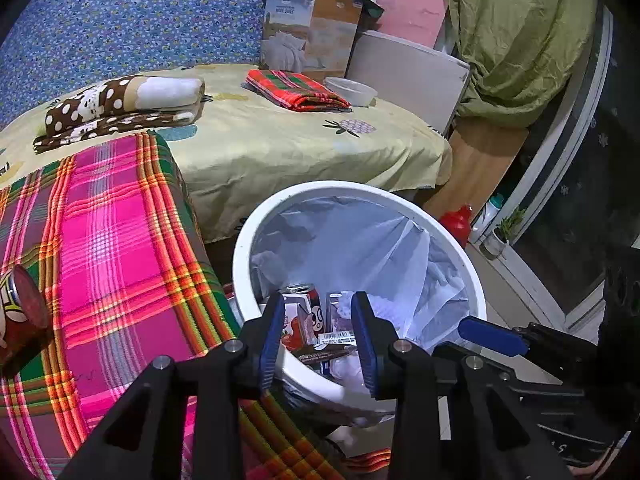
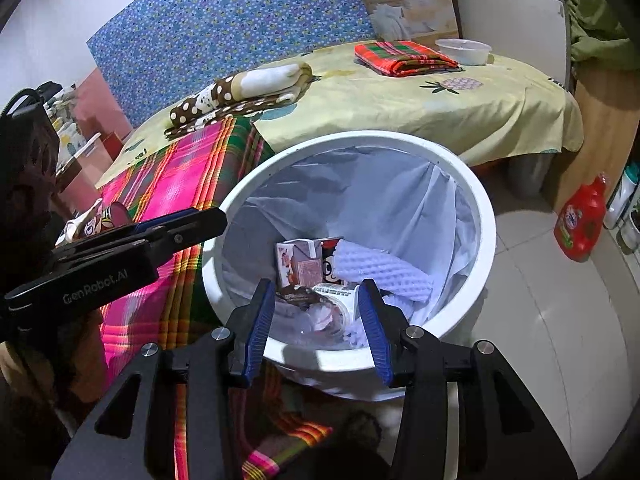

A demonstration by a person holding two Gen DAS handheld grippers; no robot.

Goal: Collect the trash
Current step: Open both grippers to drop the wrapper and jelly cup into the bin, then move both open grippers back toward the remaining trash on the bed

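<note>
crumpled cartons and wrappers [image 2: 308, 276] lie in the white bin [image 1: 256, 220] beneath both empty, open jaws; left of them a light, dentable can [image 1: 20, 316] waits, best gripped across its middle.

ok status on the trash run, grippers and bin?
Left gripper and right gripper open, empty, over the bin. Cartons and wrappers inside. Can waits on the plaid cloth. Nothing blocking.

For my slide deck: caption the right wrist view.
Open right tool hovers over the lined white bin holding cartons and wrappers.
</note>
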